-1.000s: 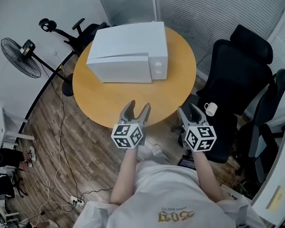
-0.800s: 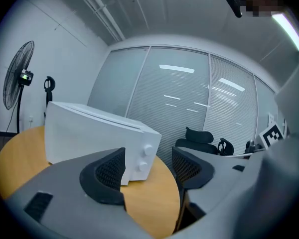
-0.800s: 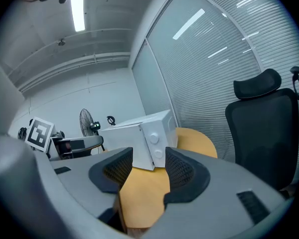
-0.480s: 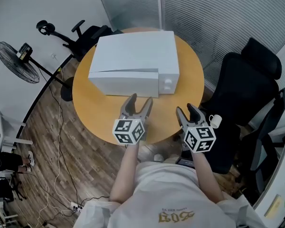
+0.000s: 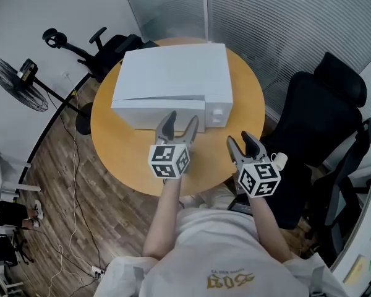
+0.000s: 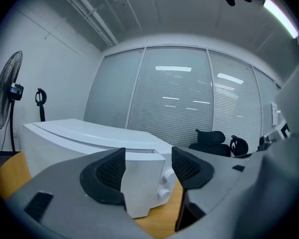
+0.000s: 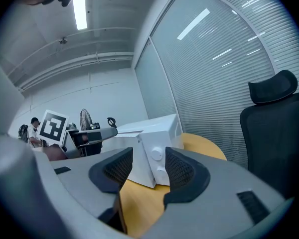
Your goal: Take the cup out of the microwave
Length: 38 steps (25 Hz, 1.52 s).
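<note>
A white microwave (image 5: 173, 82) stands on the round wooden table (image 5: 120, 147) with its door shut; its knobs (image 5: 217, 116) face me at the front right. My left gripper (image 5: 179, 124) hovers just in front of the door's right part, open and empty; its jaws have just been closing slightly. In the left gripper view the microwave (image 6: 89, 138) shows between the fingers (image 6: 109, 171). My right gripper (image 5: 240, 143) is open and empty over the table's near right edge, with the microwave (image 7: 157, 133) ahead of it. A white cup (image 5: 278, 160) sits on a black chair to the right.
Black office chairs (image 5: 321, 113) crowd the right side of the table. Another chair (image 5: 111, 45) and a standing fan (image 5: 18, 82) are at the left, with cables on the wooden floor (image 5: 74, 190). A glass wall with blinds (image 5: 284, 17) runs behind the table.
Both grippers have moved forward toward the microwave: the left from the table's near edge to just before the door, the right up to the table's right edge.
</note>
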{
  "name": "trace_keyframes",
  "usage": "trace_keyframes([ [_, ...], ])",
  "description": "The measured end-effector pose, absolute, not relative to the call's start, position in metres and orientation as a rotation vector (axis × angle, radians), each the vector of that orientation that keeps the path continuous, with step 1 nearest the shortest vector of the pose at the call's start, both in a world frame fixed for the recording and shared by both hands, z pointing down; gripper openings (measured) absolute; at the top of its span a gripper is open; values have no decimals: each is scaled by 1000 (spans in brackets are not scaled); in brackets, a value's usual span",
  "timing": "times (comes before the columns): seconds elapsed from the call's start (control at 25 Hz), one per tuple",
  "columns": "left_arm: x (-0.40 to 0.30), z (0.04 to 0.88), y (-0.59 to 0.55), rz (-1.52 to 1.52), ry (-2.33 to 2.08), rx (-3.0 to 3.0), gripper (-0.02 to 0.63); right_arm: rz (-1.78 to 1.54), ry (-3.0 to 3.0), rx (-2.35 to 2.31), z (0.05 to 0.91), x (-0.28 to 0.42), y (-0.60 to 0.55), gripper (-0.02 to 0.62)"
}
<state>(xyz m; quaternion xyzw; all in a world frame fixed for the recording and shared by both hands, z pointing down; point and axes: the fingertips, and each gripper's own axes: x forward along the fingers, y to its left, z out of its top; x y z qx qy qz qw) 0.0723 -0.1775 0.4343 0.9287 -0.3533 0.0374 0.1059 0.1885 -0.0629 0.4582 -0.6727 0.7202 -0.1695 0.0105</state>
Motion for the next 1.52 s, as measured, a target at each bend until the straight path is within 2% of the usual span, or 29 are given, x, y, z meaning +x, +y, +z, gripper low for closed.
trace_keyframes([
  [0.96, 112, 450, -218, 365, -1073, 2834, 285, -569, 2232, -2062, 474, 212, -98, 201],
  [1.52, 109, 451, -218, 299, -1081, 2869, 273, -622, 2251, -2000, 482, 196, -108, 201],
])
